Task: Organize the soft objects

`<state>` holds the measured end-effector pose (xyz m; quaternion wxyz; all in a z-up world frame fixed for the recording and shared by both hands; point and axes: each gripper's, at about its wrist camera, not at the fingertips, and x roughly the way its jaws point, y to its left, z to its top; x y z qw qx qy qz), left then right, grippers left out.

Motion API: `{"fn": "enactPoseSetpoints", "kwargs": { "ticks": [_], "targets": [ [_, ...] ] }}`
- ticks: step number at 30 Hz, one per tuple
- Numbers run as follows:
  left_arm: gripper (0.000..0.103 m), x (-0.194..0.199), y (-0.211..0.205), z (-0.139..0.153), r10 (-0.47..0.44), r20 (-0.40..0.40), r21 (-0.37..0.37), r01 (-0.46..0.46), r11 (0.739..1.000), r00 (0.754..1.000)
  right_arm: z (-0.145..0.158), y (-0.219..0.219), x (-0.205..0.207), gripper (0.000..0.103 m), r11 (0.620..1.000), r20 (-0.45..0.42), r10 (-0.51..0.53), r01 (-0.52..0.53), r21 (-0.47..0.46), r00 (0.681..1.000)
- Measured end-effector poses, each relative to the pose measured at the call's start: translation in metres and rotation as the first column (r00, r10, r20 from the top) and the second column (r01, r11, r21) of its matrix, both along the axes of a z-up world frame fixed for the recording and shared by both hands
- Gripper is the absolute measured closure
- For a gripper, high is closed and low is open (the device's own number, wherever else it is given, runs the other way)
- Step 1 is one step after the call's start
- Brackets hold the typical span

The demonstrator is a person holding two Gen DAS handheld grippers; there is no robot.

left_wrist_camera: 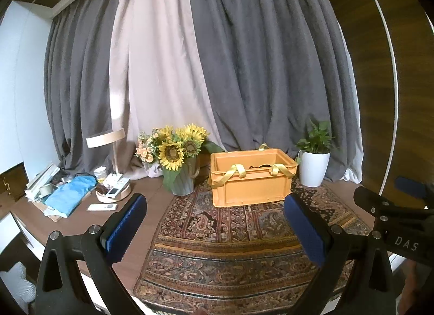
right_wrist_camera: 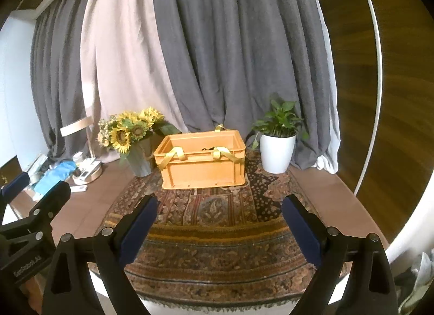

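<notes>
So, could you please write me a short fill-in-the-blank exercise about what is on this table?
1. The orange crate stands on a patterned ____.
2. The vase left of the crate holds yellow ____.
3. The green plant right of the crate grows in a ____ pot.
4. The jaws of the left gripper and the right gripper both stand ____, with nothing between them.

Missing words: rug; sunflowers; white; open
</notes>
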<state>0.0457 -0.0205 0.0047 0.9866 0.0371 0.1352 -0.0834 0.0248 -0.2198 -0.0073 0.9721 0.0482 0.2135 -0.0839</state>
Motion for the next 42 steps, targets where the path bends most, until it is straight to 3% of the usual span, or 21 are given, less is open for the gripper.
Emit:
{"fn": "enactPoseSetpoints", "kwargs": {
  "ticks": [15,42],
  "targets": [
    [0.0,-0.039,-0.006,0.002,-0.006,0.026,0.011,0.005,1.0,1.0,0.001,-0.005,-0.038,0.009,1.0,0.005,0.006,-0.006,0.011,1.0],
    [0.0,-0.051,-0.015,0.007,-0.027,0.051,0.015,0.026,1.0,0.998,0.005,-0.008,-0.052,0.009,1.0,0.016,-0.01,0.01,0.005,1.0]
  ]
}}
